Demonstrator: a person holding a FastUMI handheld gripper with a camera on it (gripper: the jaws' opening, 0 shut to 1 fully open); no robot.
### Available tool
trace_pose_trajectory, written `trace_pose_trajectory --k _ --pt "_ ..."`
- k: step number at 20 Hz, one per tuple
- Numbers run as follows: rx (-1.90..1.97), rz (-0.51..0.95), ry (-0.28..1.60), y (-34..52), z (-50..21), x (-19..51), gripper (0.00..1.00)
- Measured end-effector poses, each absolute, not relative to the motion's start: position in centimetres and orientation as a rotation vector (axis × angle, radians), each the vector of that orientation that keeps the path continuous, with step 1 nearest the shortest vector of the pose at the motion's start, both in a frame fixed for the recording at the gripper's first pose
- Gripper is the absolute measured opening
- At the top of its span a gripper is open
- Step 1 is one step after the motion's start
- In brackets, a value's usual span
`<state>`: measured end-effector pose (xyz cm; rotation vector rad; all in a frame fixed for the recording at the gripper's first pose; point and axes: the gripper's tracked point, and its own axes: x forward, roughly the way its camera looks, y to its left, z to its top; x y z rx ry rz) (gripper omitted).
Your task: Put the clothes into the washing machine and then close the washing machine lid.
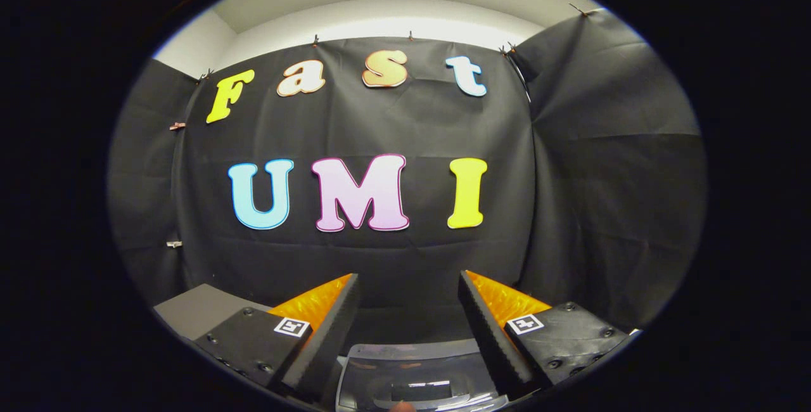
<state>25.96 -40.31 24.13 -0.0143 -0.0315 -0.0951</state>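
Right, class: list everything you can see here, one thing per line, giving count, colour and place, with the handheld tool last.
Black cloth wall: one, black, beyond the fingers, hung across the back and sides.
Wall above the cloth: one, white, over the cloth's top edge.
Washing machine lid: one, grey and glossy, low down between the fingers.
Grey surface: one, grey, beside the left finger.
Tool: one, fingers apart, holding nothing, pointed at the cloth.

A grey worktop (199,310) corner shows at one side; the washing machine's glossy lid (412,374) below perhaps stands on it.
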Motion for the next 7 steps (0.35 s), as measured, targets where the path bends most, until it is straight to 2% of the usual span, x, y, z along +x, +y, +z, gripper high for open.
trace_pose_trajectory --k 7 --pt "-0.024 -0.061 -0.056 -38.6 25.1 26.0 0.97"
